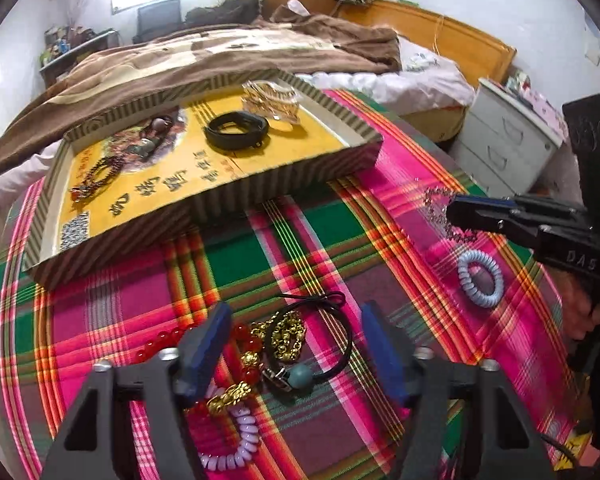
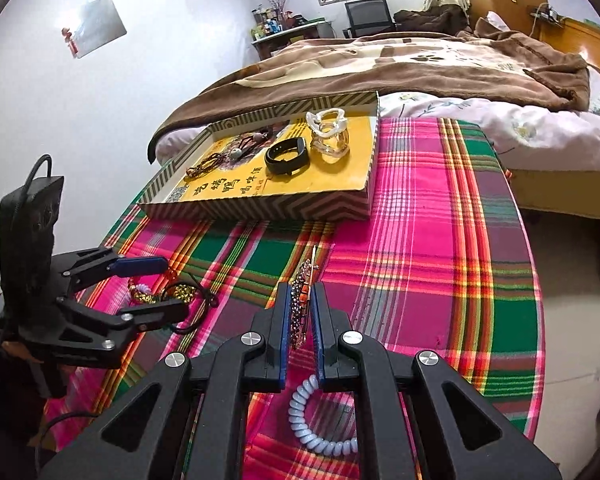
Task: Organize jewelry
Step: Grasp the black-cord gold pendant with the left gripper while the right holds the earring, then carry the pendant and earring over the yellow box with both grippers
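My right gripper (image 2: pixel 301 300) is shut on a rhinestone hair clip (image 2: pixel 300 312), held just above the plaid cloth; it also shows in the left wrist view (image 1: pixel 440 210). A pale blue coil hair tie (image 2: pixel 320 424) lies below it, also in the left wrist view (image 1: pixel 480 278). My left gripper (image 1: pixel 296 344) is open over a pile: gold chain (image 1: pixel 286 338), red bead bracelet (image 1: pixel 160 346), black cord with a teal bead (image 1: pixel 300 376), lilac coil tie (image 1: pixel 240 440). The yellow-bottomed box lid (image 1: pixel 220 196) holds a black band (image 1: pixel 236 130), clear bangles (image 2: pixel 330 132) and bead bracelets (image 1: pixel 100 172).
The plaid-covered table (image 2: pixel 440 240) stands against a bed with a brown blanket (image 2: pixel 420 68). A white drawer unit (image 1: pixel 504 136) stands to the right. The floor drops off past the table's right edge (image 2: pixel 540 280).
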### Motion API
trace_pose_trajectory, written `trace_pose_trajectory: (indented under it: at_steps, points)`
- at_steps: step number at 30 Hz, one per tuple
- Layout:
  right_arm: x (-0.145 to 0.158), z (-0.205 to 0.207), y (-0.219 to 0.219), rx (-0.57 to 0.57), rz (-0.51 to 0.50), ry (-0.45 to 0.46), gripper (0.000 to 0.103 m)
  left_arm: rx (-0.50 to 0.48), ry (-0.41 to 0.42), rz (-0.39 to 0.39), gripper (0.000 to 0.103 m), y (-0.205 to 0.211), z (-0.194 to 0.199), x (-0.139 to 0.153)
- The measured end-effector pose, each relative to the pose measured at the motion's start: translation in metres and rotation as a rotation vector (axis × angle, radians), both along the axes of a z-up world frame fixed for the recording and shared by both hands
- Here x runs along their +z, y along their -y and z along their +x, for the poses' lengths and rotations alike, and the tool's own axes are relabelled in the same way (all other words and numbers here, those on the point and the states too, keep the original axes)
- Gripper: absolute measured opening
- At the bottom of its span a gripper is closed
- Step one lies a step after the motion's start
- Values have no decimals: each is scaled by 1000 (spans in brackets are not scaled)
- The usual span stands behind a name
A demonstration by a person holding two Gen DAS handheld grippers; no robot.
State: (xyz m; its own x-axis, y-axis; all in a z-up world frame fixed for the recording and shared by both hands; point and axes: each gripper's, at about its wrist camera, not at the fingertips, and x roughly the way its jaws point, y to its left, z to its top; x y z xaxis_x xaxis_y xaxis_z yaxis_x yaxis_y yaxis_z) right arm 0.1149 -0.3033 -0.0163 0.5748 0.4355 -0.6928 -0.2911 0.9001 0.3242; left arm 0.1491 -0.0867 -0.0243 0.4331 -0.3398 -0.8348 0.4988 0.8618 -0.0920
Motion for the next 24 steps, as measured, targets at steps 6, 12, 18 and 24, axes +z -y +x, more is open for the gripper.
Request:
trace_pose_trajectory:
  at_steps: [6,12,18,24]
  points:
    - [-2,-2,4,-8,9,-7,10,-1,-2,42,42,2,7,-4]
    - [-4,-1,6,-26,22,-9,10,-46,-4,83,29,13,6,-8]
    - [-4,-2,8,-39,29,-13,10,-74,8,98,9,20,5,-6]
    - [-1,-4,11,-55,31,-8,10,-46,26,27,6,11,1,7]
